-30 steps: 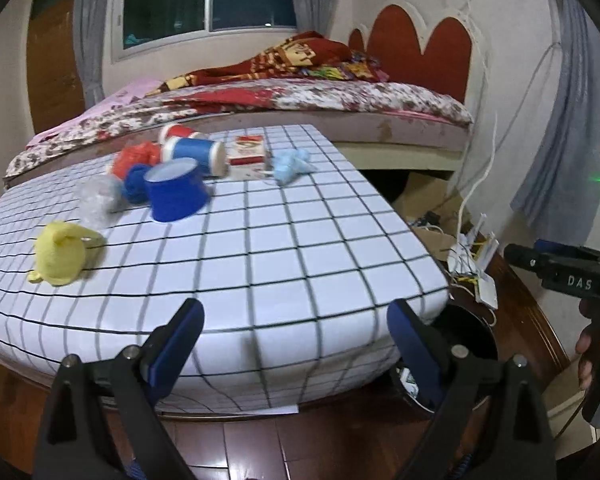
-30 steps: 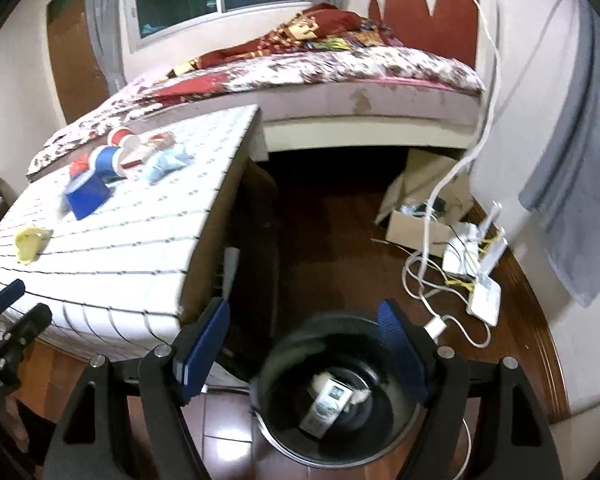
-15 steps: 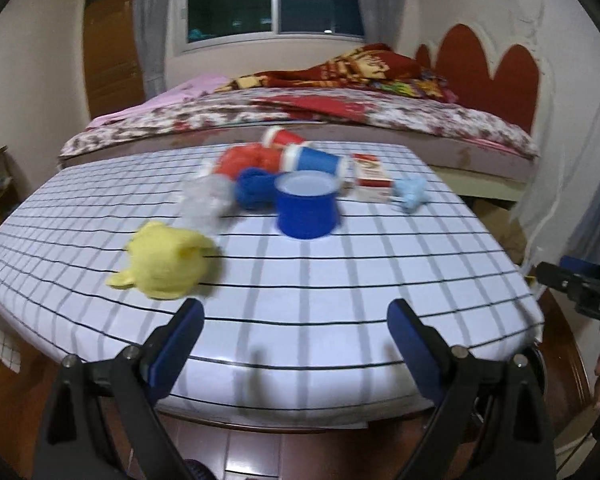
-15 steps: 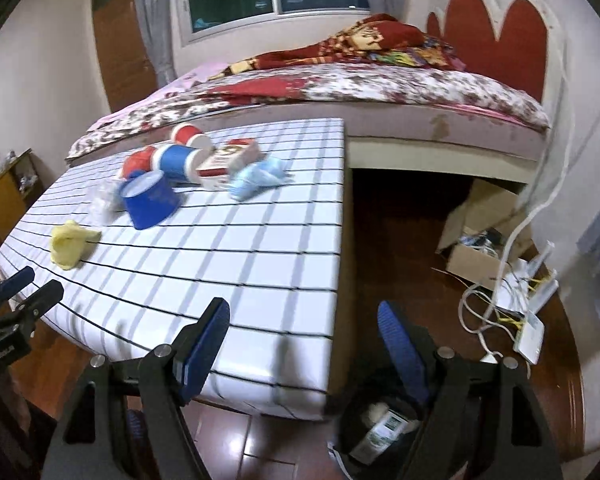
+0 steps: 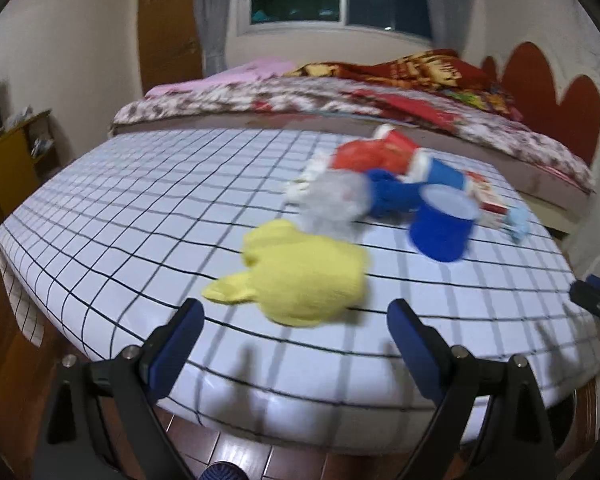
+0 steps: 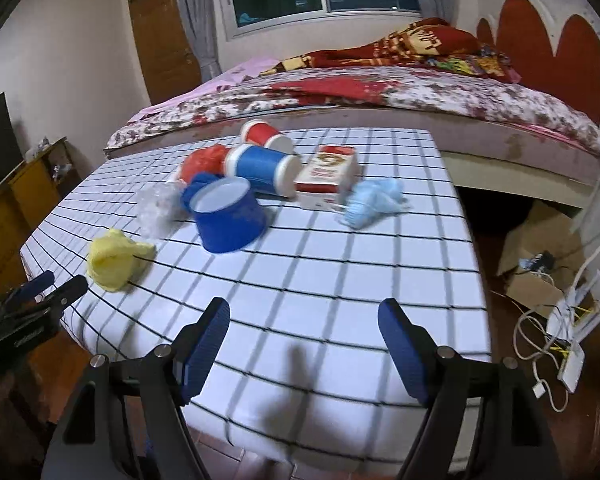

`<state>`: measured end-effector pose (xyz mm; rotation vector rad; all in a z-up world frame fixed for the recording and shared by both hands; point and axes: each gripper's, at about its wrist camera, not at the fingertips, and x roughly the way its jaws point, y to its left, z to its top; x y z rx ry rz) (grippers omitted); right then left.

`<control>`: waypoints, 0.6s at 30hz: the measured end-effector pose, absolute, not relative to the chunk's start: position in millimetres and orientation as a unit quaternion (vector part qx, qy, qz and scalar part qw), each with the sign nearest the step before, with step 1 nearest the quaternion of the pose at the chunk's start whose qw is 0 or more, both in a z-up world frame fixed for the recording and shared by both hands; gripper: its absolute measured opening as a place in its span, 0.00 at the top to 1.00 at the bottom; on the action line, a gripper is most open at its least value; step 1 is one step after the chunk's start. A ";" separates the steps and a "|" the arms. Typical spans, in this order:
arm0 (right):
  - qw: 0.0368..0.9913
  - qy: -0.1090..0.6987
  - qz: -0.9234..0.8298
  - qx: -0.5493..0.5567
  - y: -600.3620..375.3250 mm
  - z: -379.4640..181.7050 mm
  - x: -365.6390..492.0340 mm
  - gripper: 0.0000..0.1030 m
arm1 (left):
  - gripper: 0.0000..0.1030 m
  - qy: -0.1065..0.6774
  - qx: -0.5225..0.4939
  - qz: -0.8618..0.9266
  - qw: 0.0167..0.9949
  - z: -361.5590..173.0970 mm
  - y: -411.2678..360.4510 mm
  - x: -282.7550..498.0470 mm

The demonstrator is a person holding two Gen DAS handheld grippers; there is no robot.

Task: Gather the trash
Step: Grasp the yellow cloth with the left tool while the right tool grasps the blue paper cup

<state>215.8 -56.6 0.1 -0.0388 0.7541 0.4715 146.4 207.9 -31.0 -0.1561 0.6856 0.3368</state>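
Trash lies on a white checked table point(image 5: 140, 216) point(image 6: 380, 272): a crumpled yellow piece point(image 5: 304, 276) point(image 6: 114, 258), a blue cup point(image 5: 442, 226) point(image 6: 228, 218), clear plastic point(image 5: 336, 200) point(image 6: 154, 208), a blue-and-white cup point(image 6: 262, 168), a red cup point(image 6: 264, 136), a red bag point(image 6: 202, 162), a red-and-white carton point(image 6: 330, 176) and a light blue mask point(image 6: 370, 202). My left gripper point(image 5: 296, 326) is open and empty, just short of the yellow piece. My right gripper point(image 6: 304, 330) is open and empty over the table's near edge.
A bed point(image 6: 400, 92) with a patterned cover stands behind the table. Cables, a white router point(image 6: 576, 344) and a cardboard box point(image 6: 536, 264) lie on the wooden floor at the right. A wooden cabinet point(image 6: 16, 200) stands at the left.
Both grippers swung left, away from the black bin on the floor, and came up to the table. The left one closed in on the yellow piece. The bin has left view.
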 end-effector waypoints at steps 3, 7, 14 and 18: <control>0.899 0.368 0.236 -0.024 -34.9 -2.3 226.7 0.24 | 0.09 0.347 -0.089 0.166 0.919 -39.9 225.6 159.4; 0.896 0.368 0.248 -0.034 -4.5 -1.1 245.3 0.24 | 0.09 0.351 -0.092 0.151 0.919 -45.3 232.0 169.7; 0.885 0.380 0.265 -0.049 43.1 -7.1 283.2 0.24 | 0.09 0.358 -0.087 0.129 0.921 -48.6 231.3 189.5; 0.873 0.398 0.277 -0.049 60.1 -20.3 301.0 0.24 | 0.09 0.361 -0.081 0.119 0.922 -48.9 231.5 201.2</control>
